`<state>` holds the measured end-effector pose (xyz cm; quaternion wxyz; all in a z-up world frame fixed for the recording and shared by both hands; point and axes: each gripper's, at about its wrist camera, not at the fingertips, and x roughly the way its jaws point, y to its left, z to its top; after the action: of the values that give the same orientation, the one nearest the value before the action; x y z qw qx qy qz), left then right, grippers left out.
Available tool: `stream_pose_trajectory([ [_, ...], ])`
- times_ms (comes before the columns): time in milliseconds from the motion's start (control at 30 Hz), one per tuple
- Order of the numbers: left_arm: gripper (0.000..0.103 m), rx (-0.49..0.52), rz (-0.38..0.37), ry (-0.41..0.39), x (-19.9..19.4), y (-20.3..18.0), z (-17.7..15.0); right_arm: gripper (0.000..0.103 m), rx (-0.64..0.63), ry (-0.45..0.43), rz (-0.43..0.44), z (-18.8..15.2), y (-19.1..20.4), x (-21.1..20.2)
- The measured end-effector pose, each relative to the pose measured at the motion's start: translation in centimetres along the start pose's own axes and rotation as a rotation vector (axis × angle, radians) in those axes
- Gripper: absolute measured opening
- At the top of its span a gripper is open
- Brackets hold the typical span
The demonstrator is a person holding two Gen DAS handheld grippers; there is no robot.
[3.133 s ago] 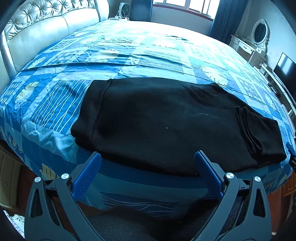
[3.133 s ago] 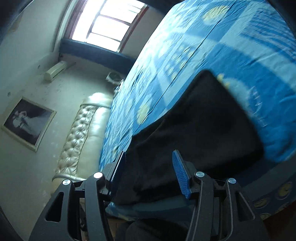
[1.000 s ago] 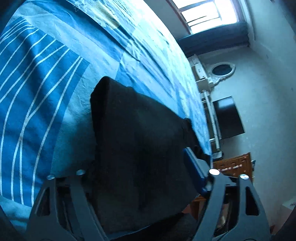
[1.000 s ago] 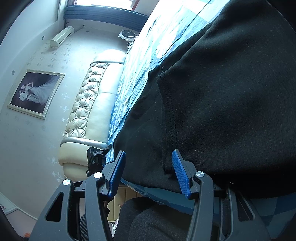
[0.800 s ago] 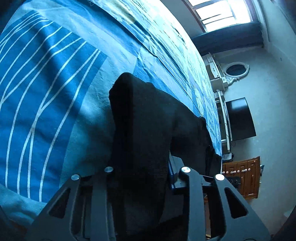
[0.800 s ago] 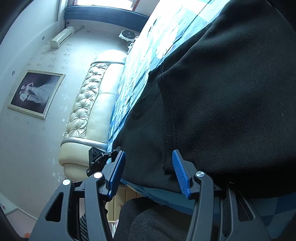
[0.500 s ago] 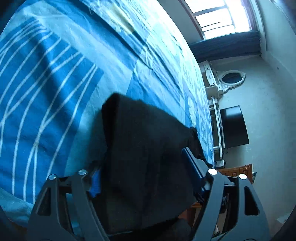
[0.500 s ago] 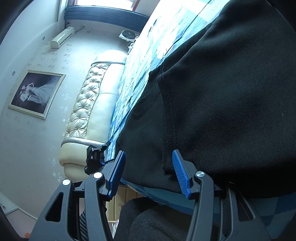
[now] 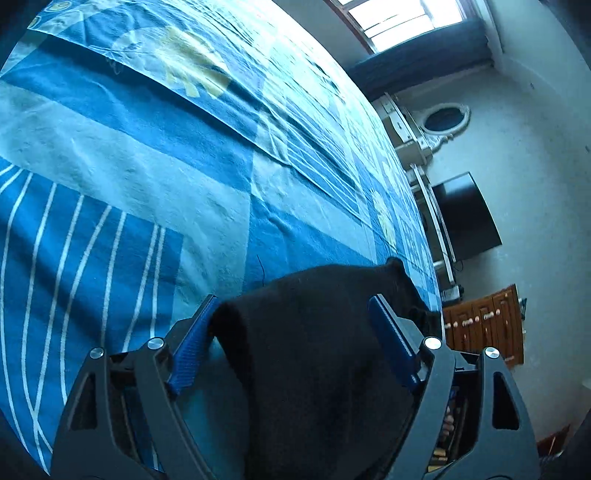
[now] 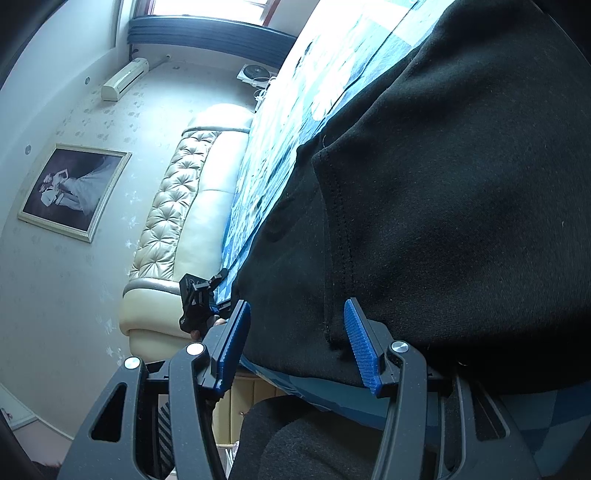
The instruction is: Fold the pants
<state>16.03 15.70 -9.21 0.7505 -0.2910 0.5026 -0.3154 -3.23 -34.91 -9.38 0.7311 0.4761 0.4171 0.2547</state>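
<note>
Pants (image 9: 317, 354) (black, thick knit) lie folded on the bed (image 9: 147, 177), bunched along its near edge, on the blue patterned bedspread w/ white stripes. My left claw (image 9: 293, 345) sits at one end of the pile: jaws have just been opening and now stand wide, a hump of the black fabric rising between the blue pads (image 9: 192, 347), w/ slack showing on the left pad's side; the cloth looks let go, not pinched. Fabric end droops toward me over the bed's near edge.

My right claw (image 10: 297, 343) is at the other end of the pants (image 10: 443, 192), jaws about half apart. A stitched seam and hem edge fall between its pads (image 10: 362, 347); the right pad sits against the cloth, the left pad just beside the dark fold. Can't tell if it's truly pinching or only straddling the edge. The left claw shows small in this view (image 10: 199, 302), beyond the far end of the pile near the bed's corner.

Around: tufted cream headboard (image 10: 173, 206), framed picture (image 10: 74, 188) on the wall, TV (image 9: 465, 218), wooden drawers (image 9: 484, 325), window (image 9: 406, 14).
</note>
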Motion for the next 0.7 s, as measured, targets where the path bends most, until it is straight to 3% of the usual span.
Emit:
stream_pose_trajectory([
  [133,0.074,0.04,-0.093,0.096,0.1,-0.6,-3.2,0.053,0.013,-0.004,0.007,0.1,-0.2,-0.1],
  [200,0.074,0.06,-0.094,0.111,0.2,-1.2,-4.6,0.053,0.019,-0.007,0.014,0.1,-0.3,0.0],
  [300,0.063,0.017,-0.049,0.086,0.3,-1.4,-5.0,0.053,0.017,-0.008,0.016,0.0,-0.4,0.0],
  [367,0.034,-0.067,-0.025,0.09,0.5,-0.5,-4.8,0.053,0.02,-0.009,0.016,0.0,-0.3,0.0],
  [433,0.028,-0.112,-0.019,0.099,0.5,-0.2,-4.8,0.053,0.021,-0.007,0.016,0.0,-0.3,0.1],
  [567,0.022,-0.043,0.094,0.07,-0.2,-3.1,-5.2,0.055,0.027,-0.002,0.026,0.1,-0.2,0.1],
  [700,0.019,-0.002,0.171,0.042,-1.2,-6.6,-5.3,0.07,0.02,0.005,0.036,0.3,0.6,0.1],
])
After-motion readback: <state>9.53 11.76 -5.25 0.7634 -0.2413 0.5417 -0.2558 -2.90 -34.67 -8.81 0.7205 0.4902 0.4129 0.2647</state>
